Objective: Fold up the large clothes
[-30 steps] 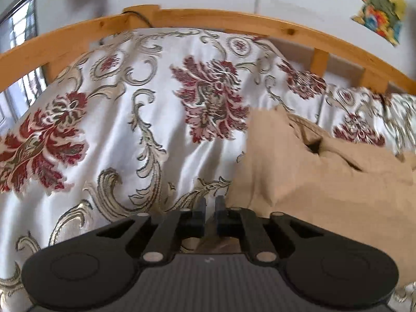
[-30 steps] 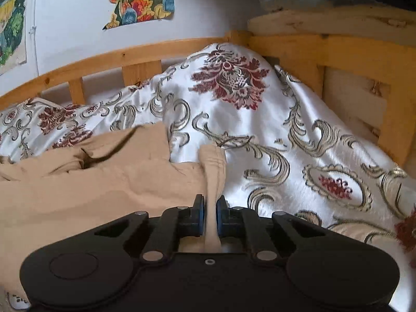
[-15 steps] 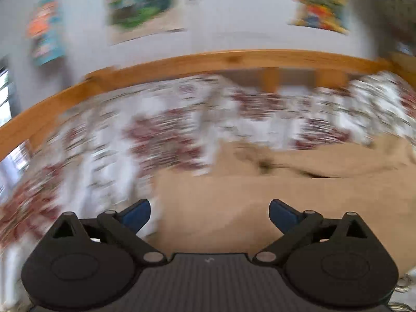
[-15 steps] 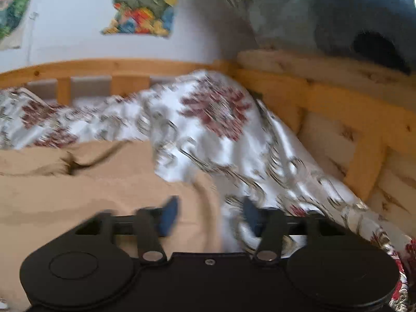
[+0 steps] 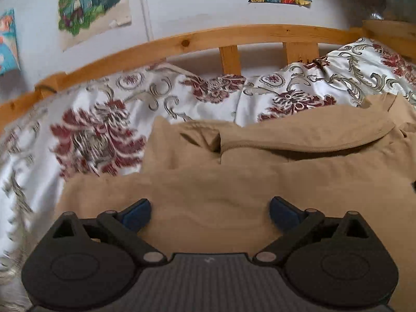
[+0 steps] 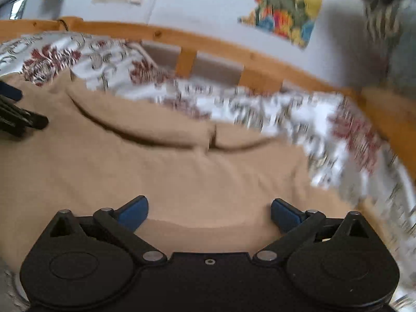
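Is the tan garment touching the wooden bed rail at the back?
Apart. In the left wrist view, the tan garment ends short of the wooden rail, with a band of flowered bedspread lying between them.

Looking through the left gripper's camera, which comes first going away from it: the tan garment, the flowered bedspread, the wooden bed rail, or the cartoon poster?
1. Tan garment, right below the left gripper.
2. Flowered bedspread, beyond it.
3. Wooden bed rail, behind the bedspread.
4. Cartoon poster, on the wall above the rail.
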The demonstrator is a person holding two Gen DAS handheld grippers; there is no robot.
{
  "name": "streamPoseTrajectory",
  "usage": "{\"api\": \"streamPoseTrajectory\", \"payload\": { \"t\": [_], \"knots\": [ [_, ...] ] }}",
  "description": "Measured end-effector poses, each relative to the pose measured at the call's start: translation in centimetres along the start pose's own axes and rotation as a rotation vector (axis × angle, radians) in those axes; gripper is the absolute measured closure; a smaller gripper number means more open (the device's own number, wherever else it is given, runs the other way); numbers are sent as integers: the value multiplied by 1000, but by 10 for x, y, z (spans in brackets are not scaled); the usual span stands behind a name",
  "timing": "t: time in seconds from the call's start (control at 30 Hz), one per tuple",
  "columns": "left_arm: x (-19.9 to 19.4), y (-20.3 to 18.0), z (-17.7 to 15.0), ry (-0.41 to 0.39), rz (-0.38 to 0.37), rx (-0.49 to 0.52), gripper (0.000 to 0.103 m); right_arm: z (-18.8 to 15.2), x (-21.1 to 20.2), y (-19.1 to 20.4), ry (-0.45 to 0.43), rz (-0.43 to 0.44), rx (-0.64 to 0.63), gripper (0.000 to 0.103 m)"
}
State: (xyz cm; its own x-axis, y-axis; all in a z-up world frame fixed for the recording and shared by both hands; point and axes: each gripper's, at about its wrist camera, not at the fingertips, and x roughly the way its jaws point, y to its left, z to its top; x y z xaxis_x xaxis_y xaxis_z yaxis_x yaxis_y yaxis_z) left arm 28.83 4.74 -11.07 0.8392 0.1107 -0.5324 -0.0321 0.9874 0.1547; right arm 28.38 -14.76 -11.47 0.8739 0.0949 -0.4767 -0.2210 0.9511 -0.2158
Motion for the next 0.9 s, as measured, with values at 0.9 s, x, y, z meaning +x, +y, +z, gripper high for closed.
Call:
{"api": "streamPoseTrajectory", "payload": {
  "t": [0.9],
  "knots": [
    [-20,78,-44,62,75,-252,0,-31,-9,-72,82,-395,196,1]
  ]
}}
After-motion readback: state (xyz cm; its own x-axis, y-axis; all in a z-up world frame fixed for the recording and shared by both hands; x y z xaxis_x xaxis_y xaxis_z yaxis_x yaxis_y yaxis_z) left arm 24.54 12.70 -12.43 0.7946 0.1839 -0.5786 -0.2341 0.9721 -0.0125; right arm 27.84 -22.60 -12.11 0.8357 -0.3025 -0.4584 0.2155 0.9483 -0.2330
